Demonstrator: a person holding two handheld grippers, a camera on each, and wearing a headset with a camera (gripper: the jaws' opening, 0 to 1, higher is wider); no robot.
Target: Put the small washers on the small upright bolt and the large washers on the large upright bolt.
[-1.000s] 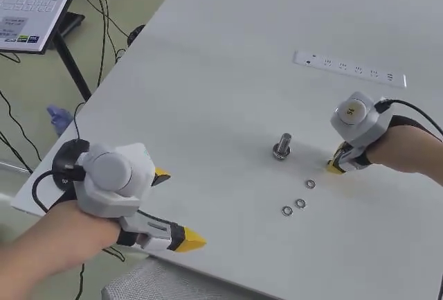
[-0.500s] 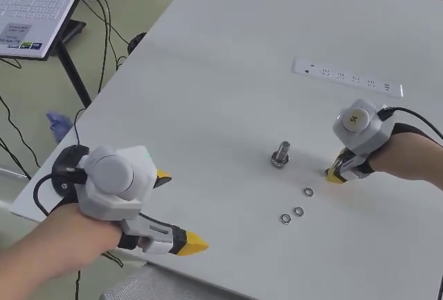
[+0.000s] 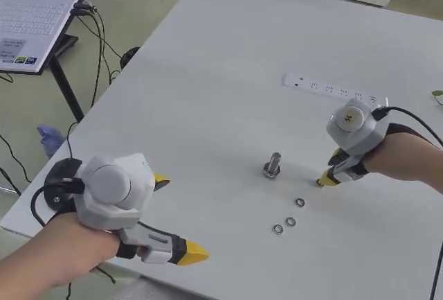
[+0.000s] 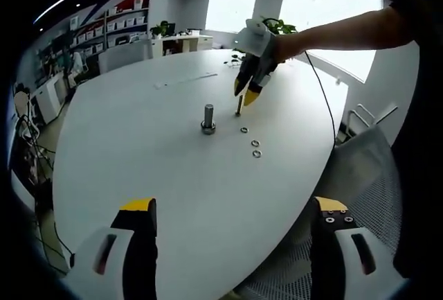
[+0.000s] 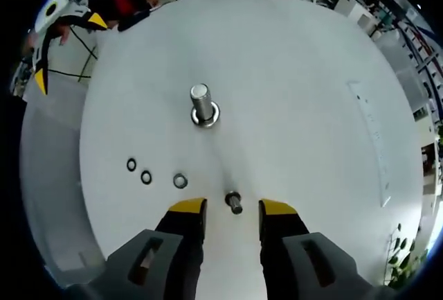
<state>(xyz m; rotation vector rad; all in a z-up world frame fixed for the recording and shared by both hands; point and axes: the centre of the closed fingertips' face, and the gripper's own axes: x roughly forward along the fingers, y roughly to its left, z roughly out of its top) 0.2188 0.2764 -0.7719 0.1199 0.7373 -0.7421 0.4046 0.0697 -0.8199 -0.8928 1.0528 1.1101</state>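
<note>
The large bolt (image 3: 272,166) stands upright mid-table on a wide base, also seen as the large bolt (image 5: 202,104). The thin small bolt (image 5: 234,201) stands just right of it, directly in front of my right gripper (image 5: 232,211). That gripper is open, its yellow tips on either side of the bolt and apart from it. Three washers (image 3: 291,221) lie loose in a short row before the bolts, the washers (image 5: 146,177) left of my right jaws. My left gripper (image 3: 176,217) hovers open at the table's near-left edge, its jaws wide with nothing between them.
A white power strip (image 3: 332,89) lies beyond the bolts. A laptop (image 3: 34,16) on a stand with cables stands off the table's left side. A mesh chair (image 4: 374,140) stands beside the table. Bare tabletop spreads between my two grippers.
The head camera has shifted, sliding the scene down and left. Neither gripper has visibly moved relative to the bolts and washers.
</note>
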